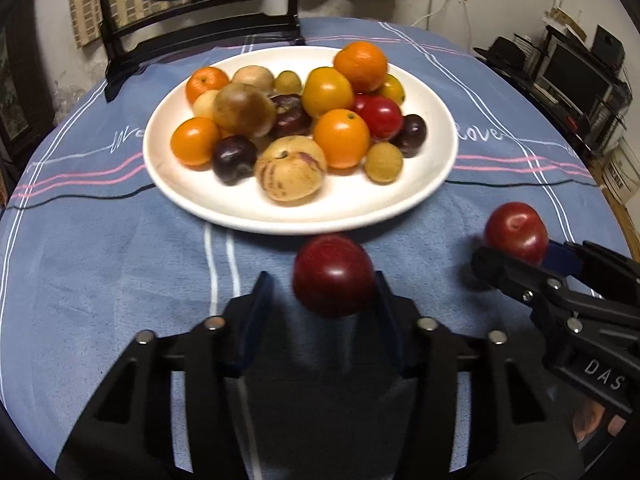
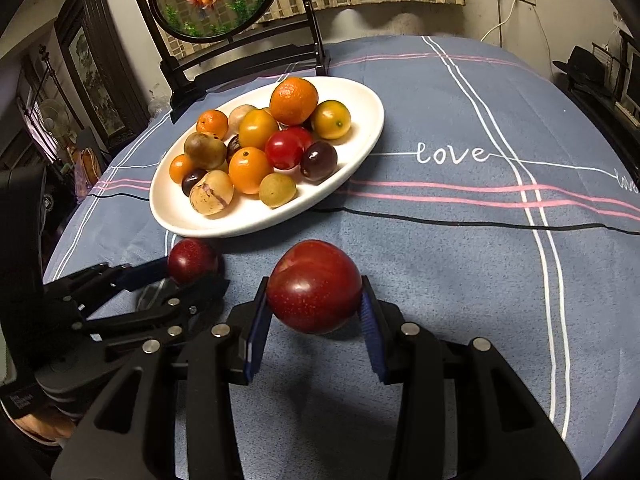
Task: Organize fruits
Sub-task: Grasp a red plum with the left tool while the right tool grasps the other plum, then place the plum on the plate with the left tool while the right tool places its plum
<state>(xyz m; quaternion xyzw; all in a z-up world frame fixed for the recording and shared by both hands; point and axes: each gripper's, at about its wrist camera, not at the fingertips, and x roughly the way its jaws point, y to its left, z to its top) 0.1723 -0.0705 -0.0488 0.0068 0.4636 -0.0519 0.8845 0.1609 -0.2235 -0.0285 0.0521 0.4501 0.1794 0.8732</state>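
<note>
A white plate heaped with oranges, dark plums, red and tan fruits sits mid-table on the blue cloth. Just in front of its near rim, my left gripper is shut on a dark red plum; the picture is blurred there. To its right, my right gripper is shut on a larger red plum, held a little above the cloth, both blue pads against its sides. Each gripper shows in the other's view: the left gripper with its plum, the right gripper with its plum.
A round picture on a black stand rises behind the plate at the table's far edge. Dark shelves with boxes stand off the right side. The blue cloth spreads wide to the right of the plate. A black cable crosses it.
</note>
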